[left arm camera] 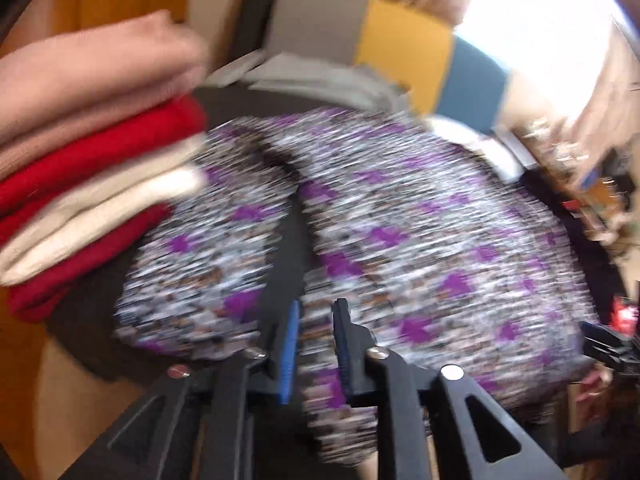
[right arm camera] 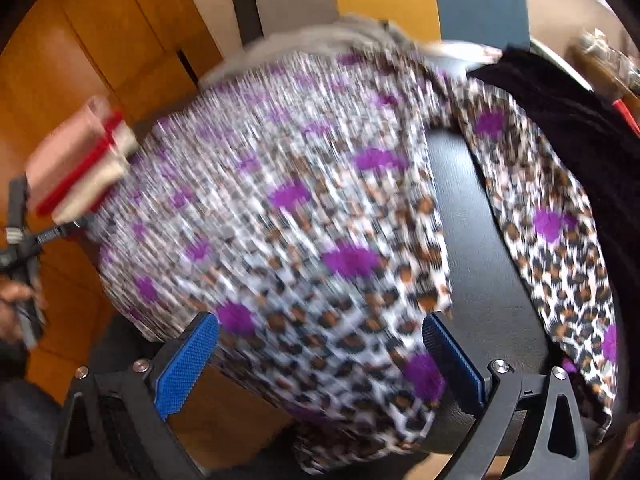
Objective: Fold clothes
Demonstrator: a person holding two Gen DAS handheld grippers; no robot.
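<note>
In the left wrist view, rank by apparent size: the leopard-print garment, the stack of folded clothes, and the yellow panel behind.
1. Leopard-print garment, filling most of the frame.
2. Stack of folded clothes at left.
3. Yellow panel, smallest, though it sits farther from the camera, so its true size is unsure.

Your left tool (left arm camera: 316, 320) points steeply downward, its jaws narrowed onto the fabric between them. Your right tool (right arm camera: 320, 336) also angles steeply down, its blue pads (right arm camera: 186, 364) spread wide apart.
</note>
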